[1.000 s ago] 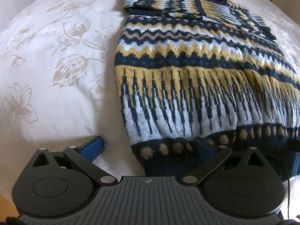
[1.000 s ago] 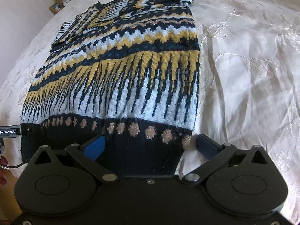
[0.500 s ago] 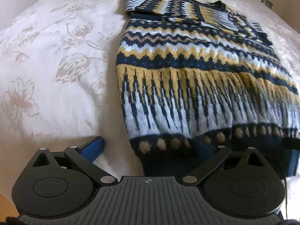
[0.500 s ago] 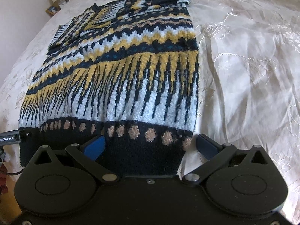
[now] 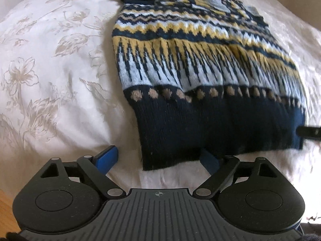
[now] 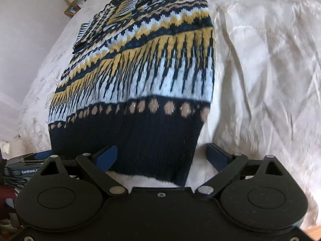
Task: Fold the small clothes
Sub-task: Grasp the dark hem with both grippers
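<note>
On the cream floral bedspread (image 5: 50,70), my left hand-held gripper (image 5: 158,158) and right hand-held gripper (image 6: 162,156), jaws spread but just closing, straddle the navy-yellow-white patterned knitted sweater (image 5: 200,64) hem at lower frame, ready, I judge, to pinch and fold it upward.

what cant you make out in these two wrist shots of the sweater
- Sweater neckline: left wrist view, cut off by the top edge.
- Sweater hem corner: right wrist view, hidden behind the right gripper body.
- Left gripper, right finger: blurred against the dark hem; contact unclear.
- Shelf items: right wrist view, too small.
</note>
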The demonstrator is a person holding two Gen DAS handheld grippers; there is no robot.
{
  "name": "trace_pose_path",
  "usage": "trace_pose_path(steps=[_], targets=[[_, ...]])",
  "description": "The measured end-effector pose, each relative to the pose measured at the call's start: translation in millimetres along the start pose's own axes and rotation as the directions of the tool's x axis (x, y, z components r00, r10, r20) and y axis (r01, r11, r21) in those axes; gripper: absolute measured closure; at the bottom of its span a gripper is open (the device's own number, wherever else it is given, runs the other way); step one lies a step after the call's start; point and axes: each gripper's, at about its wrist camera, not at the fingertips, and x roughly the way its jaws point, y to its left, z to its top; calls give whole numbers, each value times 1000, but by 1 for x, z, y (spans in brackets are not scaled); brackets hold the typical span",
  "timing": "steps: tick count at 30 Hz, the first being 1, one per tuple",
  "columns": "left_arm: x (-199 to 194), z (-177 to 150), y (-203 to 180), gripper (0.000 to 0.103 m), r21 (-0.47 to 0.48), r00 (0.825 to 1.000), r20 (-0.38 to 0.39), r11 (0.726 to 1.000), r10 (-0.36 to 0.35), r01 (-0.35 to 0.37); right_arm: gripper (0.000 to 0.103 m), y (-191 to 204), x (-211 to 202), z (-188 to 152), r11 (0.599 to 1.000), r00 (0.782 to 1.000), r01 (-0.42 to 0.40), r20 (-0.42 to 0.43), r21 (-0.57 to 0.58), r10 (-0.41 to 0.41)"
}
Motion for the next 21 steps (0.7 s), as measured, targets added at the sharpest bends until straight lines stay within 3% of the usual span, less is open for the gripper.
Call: trace_pose_path(steps=[3, 11, 14, 17, 21], targets=[[-1, 6, 2, 22, -15, 1000, 20, 1000, -11, 11, 6, -1, -1, -1, 1000, 1000, -6, 10, 20, 6], [5, 23, -5, 24, 9, 998, 43, 999, -48, 47, 6, -4, 3, 5, 999, 1000, -22, 14, 29, 22], [7, 24, -6, 36, -1, 997, 32, 997, -74, 74, 8, -3, 4, 6, 999, 999, -38, 16, 32, 37], [6, 21, -3, 46, -35, 995, 27, 994, -101, 101, 26, -5, 3, 6, 997, 999, -51, 16, 52, 50], [3, 18, 2, 70, -60, 992, 27, 990, -123, 124, 58, -16, -1, 4, 991, 998, -69, 10, 111, 68]])
